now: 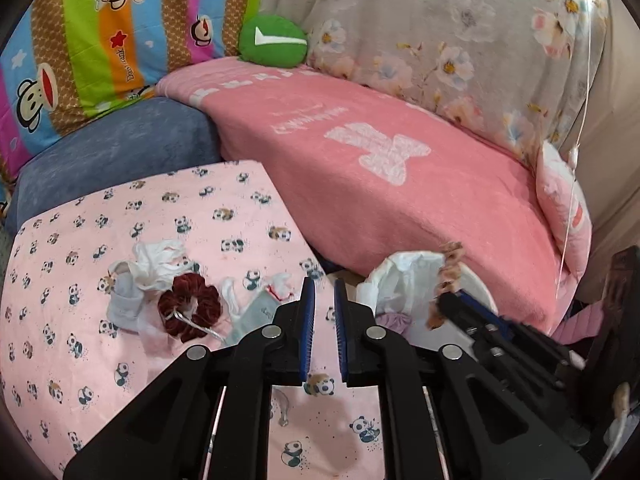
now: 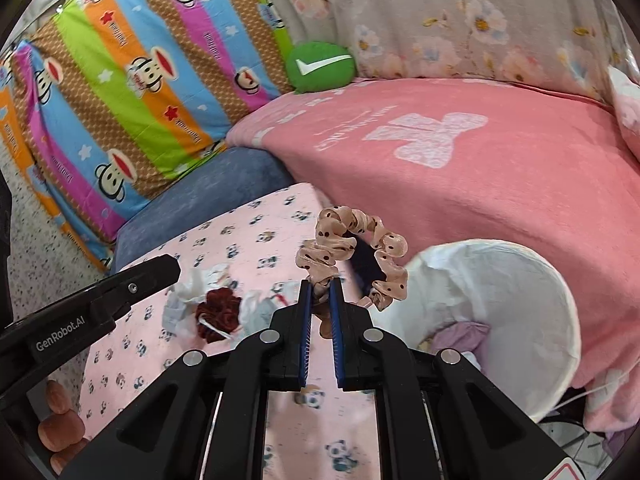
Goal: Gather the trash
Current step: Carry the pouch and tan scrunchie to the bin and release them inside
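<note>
From the left wrist: left gripper (image 1: 324, 286) nearly closed, blue pads a narrow gap apart, nothing between them, held over a pink panda-print cloth (image 1: 168, 216). Left of the fingertips on that cloth, a heap of crumpled white tissue (image 1: 154, 264) touching a dark red scrunchie (image 1: 190, 312), with more white scraps (image 1: 276, 286) just beside the left finger. Right of the fingertips, a white bin (image 1: 476, 286) lined with a white bag, and across its near rim the right gripper (image 1: 444, 300) carrying a beige dotted scrunchie (image 1: 450, 264). Farther back, a pink blanket (image 1: 400, 184), a green round cushion (image 1: 274, 42), a striped monkey-print cover (image 1: 100, 40) far left and a floral sheet (image 1: 460, 40) far right. From the right wrist: right gripper (image 2: 320, 284) clamped on the beige dotted scrunchie (image 2: 352, 256), the loop standing above the fingertips and reaching right toward the bin. White bin (image 2: 520, 280) near right, a lilac item inside it. Left gripper (image 2: 172, 266) entering from the left edge, tip over the panda cloth (image 2: 240, 240), its jaws hard to read from this side. Tissue heap (image 2: 188, 292) and red scrunchie (image 2: 218, 314) between the two grippers on the cloth. Fingertips of a hand (image 2: 60, 420) at the near left edge. Pink blanket (image 2: 480, 184) and green cushion (image 2: 320, 66) farther off.
</note>
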Demonstrator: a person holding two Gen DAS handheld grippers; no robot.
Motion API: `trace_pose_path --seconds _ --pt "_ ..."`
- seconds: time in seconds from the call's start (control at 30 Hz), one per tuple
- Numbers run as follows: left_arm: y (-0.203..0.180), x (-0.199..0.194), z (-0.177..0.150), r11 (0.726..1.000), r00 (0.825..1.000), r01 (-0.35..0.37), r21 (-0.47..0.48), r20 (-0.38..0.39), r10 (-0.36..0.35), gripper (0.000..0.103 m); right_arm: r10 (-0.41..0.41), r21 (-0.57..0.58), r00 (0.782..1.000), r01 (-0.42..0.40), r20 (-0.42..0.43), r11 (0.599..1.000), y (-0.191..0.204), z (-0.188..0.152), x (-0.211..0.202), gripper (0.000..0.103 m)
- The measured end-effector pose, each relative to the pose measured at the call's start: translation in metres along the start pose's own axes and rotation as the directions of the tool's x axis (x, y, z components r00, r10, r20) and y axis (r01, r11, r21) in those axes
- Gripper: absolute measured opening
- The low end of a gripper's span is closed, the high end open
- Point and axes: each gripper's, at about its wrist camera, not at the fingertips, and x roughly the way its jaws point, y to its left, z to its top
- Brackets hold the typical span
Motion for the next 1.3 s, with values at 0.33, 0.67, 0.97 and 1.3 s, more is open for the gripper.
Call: trace_pose_path --seconds 0.33,0.67,0.97,1.3 --pt "0.031 0.043 -0.049 0.99 0.985 -0.135 -0.033 -0.109 0.131 0.076 -0.012 0.044 0.999 0.014 -0.042 0.999 -0.038 -0.019 0.006 0.01" --pt "0.04 0.096 -0.081 0.988 0.967 -0.151 0.009 -0.207 0.15 0.076 -0.008 0.053 0.994 0.014 -0.108 0.998 -0.035 -0.038 0.027 0.01" --pt "0.038 0.111 -0.085 0.99 0.963 -0.14 0.028 -0.227 0.143 0.032 -0.014 0.039 0.99 0.02 -0.14 0.999 -0.028 -0.047 0.035 0.01" --pt "0.03 0.075 -0.07 0.997 0.985 -0.078 -0.015 -0.158 0.074 0.01 -0.005 0.03 0.992 0.009 -0.126 1.0 -0.023 -0.041 0.032 0.01"
